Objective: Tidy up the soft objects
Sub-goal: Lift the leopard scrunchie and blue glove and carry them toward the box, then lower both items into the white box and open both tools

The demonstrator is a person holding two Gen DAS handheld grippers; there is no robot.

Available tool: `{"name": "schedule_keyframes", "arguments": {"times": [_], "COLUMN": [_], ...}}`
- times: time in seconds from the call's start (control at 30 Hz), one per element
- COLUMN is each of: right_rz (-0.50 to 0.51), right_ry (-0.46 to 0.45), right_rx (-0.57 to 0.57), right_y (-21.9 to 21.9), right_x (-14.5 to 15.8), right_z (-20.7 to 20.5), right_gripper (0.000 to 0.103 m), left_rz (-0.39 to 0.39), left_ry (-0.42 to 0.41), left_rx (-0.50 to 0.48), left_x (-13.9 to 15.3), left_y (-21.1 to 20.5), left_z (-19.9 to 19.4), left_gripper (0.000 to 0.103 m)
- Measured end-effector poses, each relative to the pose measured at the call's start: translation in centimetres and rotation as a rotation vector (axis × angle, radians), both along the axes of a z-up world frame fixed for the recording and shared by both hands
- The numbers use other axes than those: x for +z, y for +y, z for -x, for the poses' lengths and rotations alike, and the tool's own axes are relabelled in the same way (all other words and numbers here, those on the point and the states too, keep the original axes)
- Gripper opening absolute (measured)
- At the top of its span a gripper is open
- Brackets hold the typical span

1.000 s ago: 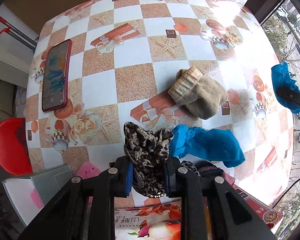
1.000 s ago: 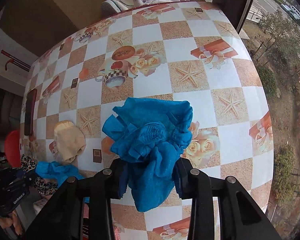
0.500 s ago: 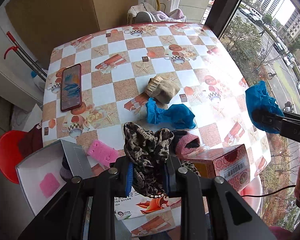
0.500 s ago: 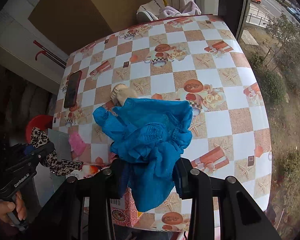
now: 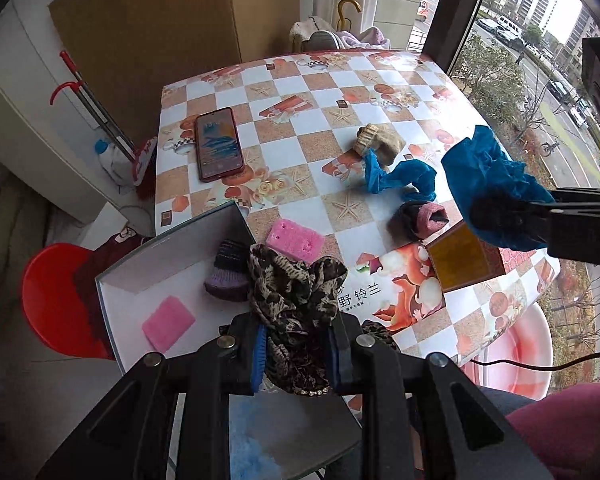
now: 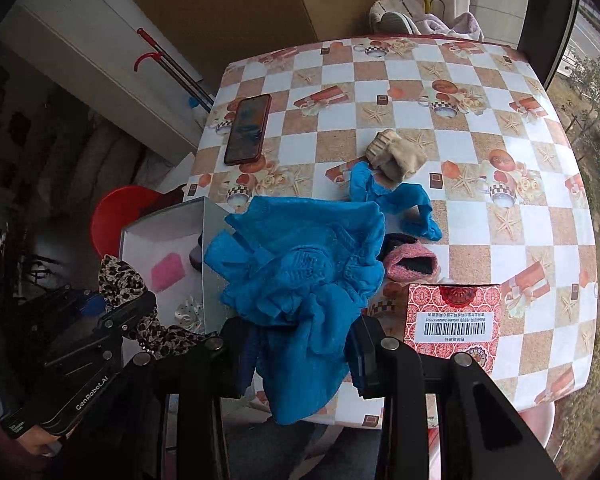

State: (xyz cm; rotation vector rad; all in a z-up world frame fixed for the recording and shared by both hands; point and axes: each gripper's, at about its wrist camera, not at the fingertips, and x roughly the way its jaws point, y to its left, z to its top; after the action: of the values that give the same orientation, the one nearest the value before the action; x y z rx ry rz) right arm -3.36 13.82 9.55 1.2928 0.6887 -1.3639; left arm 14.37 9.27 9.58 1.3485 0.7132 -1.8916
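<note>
My left gripper (image 5: 296, 356) is shut on a leopard-print cloth (image 5: 296, 300), held above the near edge of an open white box (image 5: 140, 304). My right gripper (image 6: 300, 352) is shut on a blue cloth (image 6: 300, 272), held high over the table's near side; it shows at the right of the left wrist view (image 5: 488, 188). On the table lie a second blue cloth (image 5: 396, 178), a beige sock (image 5: 380, 144), a pink-and-black sock (image 5: 424, 218) and a pink sponge (image 5: 294, 240). Inside the box lie a pink pad (image 5: 168, 322) and a purple knit item (image 5: 228, 272).
A red-cased phone (image 5: 218, 144) lies at the table's left. A red patterned carton (image 6: 454, 326) stands at the near edge, beside the box lid (image 5: 396, 292) printed with flowers. A red stool (image 5: 56, 296) stands left of the box. A window is at the right.
Both grippers have pulled up and back from the table with their cloths. The view has widened, and the white box, carton and stool have come into sight.
</note>
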Motion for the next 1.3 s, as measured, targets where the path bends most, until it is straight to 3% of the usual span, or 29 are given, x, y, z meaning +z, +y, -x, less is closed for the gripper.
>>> {"name": "schedule_keyframes", "arguments": {"times": [0.27, 0.47, 1.3], "right_rz": [-0.023, -0.031, -0.041], "right_ry": [0.019, 0.031, 0.029], "right_rx": [0.208, 0.301, 0.384], "right_y": [-2.1, -2.9, -4.3], "right_x": [-0.5, -0.9, -1.9], "right_z": [-7.7, -11.0, -15.2], "right_gripper": [0.038, 0.038, 0.038], "left_rz": [-0.02, -0.012, 0.004], "left_ry": [0.003, -0.006, -0.03], "left_rx": [0.123, 0.172, 0.189], "left_x": [-0.7, -0.8, -0.9], "left_y": [0.3, 0.7, 1.1], "left_z": [-5.3, -7.8, -10.8], "left_gripper": [0.026, 0.026, 0.026]}}
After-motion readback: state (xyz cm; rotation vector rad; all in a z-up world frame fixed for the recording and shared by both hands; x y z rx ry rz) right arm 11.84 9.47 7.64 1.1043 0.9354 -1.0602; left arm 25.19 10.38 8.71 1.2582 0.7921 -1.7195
